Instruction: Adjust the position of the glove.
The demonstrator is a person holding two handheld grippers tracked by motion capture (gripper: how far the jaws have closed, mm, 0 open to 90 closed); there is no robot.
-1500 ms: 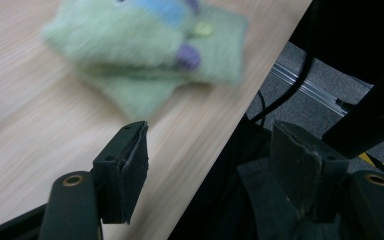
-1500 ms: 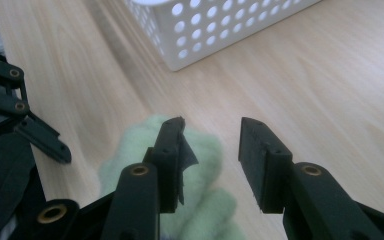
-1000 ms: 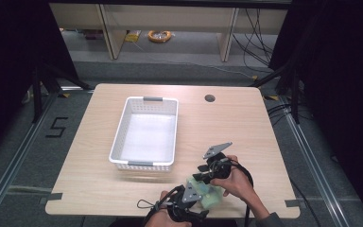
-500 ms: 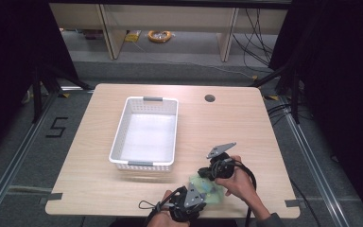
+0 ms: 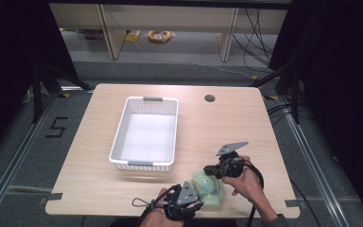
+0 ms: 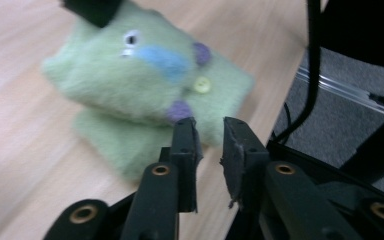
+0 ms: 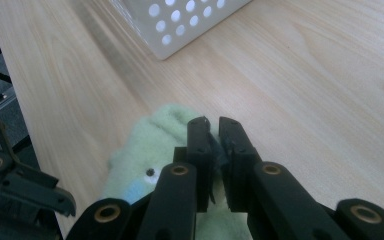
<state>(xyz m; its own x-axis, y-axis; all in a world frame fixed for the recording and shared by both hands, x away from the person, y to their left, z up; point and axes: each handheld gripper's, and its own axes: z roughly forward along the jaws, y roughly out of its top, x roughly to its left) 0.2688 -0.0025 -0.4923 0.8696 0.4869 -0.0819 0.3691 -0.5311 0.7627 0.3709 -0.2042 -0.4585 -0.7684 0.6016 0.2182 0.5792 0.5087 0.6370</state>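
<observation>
The right gripper (image 7: 213, 125) pinches the green plush toy (image 5: 209, 187) at its upper edge, jaws clenched on the fur. The left gripper (image 6: 211, 131) sits just below the toy, its jaws having just been opening a little, nothing between them. Beyond lies the wooden table (image 5: 227, 123), then a white perforated basket (image 5: 146, 134). The left gripper view reveals the toy's buttons and eye; the high view shows grey floor and shelving.

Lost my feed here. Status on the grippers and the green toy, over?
Right hand-held gripper shut on green plush toy. Left hand-held gripper slightly open, jaws just reopened, empty beside toy. White basket clear of both.
</observation>
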